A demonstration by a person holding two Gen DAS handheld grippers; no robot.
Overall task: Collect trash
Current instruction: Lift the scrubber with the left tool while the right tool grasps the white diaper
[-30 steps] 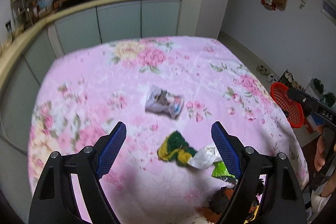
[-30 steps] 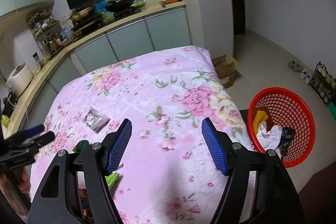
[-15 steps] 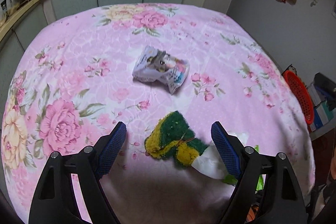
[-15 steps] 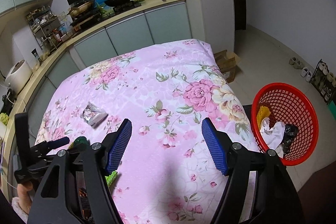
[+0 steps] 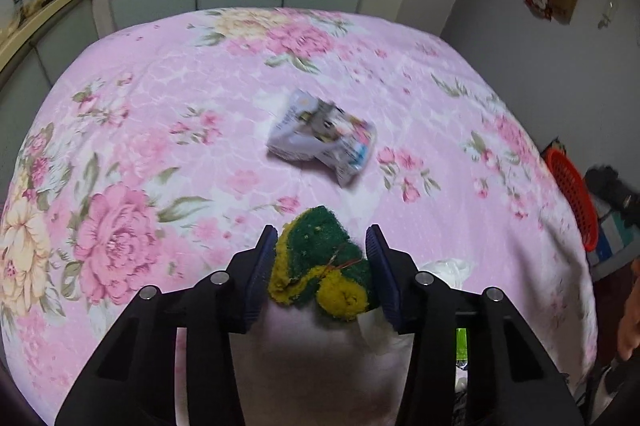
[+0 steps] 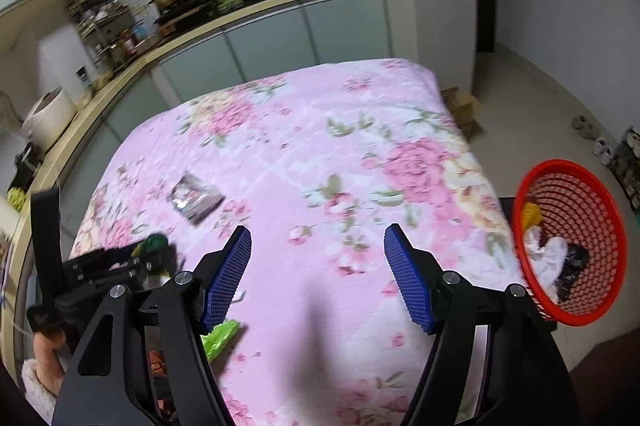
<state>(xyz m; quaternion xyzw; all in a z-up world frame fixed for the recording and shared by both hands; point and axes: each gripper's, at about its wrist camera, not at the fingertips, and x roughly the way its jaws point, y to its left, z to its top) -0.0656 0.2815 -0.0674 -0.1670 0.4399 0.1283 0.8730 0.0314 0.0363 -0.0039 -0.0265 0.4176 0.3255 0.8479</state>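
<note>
Trash count: one green-yellow sponge (image 5: 320, 266), one crumpled wrapper (image 5: 322, 140), one white tissue (image 5: 448, 268).
Sponge position: lower centre, between my left gripper (image 5: 321, 268) pads, jaws closing, pads at its sides.
Right gripper (image 6: 318, 276): apart, empty.
Right view only: red basket (image 6: 600, 222) interior, right edge.

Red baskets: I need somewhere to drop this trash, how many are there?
1: the red basket sits off the table's right edge, already holding trash.
</note>
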